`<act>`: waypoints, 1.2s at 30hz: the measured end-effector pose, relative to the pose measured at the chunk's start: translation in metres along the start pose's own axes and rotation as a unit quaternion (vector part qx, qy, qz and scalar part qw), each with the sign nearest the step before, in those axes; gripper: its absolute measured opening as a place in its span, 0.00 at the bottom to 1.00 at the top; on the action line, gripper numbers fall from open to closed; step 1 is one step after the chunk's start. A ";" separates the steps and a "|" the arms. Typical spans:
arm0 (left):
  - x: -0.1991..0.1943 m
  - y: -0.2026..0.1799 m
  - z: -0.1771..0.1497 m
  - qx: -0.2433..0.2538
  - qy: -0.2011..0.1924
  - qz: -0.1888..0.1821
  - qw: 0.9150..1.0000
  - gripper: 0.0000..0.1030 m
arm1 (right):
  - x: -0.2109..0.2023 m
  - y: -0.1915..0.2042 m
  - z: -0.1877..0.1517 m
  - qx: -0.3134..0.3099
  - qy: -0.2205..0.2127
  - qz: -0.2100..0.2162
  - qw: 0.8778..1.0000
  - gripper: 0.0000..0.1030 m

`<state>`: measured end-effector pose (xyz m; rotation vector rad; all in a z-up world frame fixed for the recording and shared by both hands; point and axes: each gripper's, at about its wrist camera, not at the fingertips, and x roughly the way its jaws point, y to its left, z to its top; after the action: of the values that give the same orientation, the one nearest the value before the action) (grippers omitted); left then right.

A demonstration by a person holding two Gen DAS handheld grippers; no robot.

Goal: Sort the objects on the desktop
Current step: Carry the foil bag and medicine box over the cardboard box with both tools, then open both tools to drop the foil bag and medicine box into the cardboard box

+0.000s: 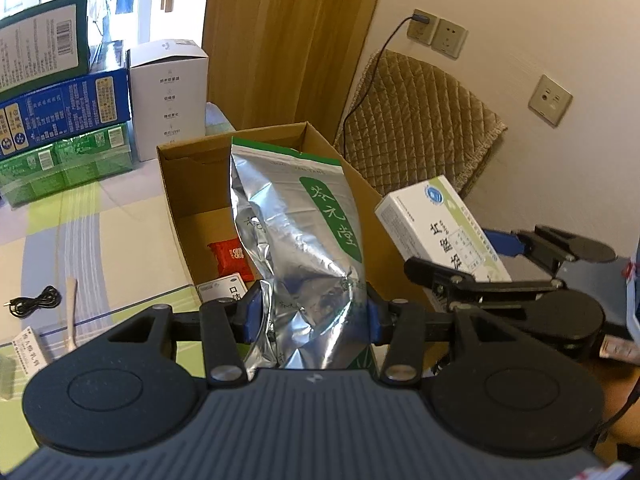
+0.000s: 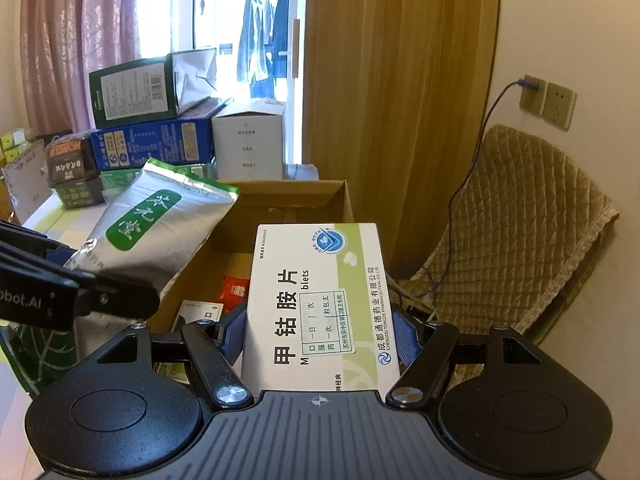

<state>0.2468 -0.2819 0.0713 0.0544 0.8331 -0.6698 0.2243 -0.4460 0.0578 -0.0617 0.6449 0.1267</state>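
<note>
Both loads held above the open box, ready for deposit.

My left gripper is clenched on the lower part of the silver tea pouch, which stands upright over the near wall of the cardboard box; inside lie a red packet and a small white packet. My right gripper is clamped on the white medicine box, held over the box's right side. I judge this the carry-to-box step; next each load must be lowered inside before its jaws part.
</note>
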 end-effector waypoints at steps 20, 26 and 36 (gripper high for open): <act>0.022 0.026 -0.004 -0.033 -0.012 0.017 0.999 0.45 | 0.037 -0.001 -0.006 0.012 0.024 0.008 1.000 0.66; 0.004 0.031 -0.012 -0.033 -0.025 0.020 0.999 0.46 | 0.037 0.001 -0.007 0.022 0.029 0.014 0.999 0.66; -0.016 0.035 -0.026 -0.033 -0.037 0.024 0.998 0.56 | 0.028 0.002 -0.005 0.041 0.010 0.027 0.999 0.76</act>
<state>0.2414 -0.2380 0.0580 -0.0102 0.7794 -0.5957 0.2434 -0.4415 0.0370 0.0341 0.6710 0.1526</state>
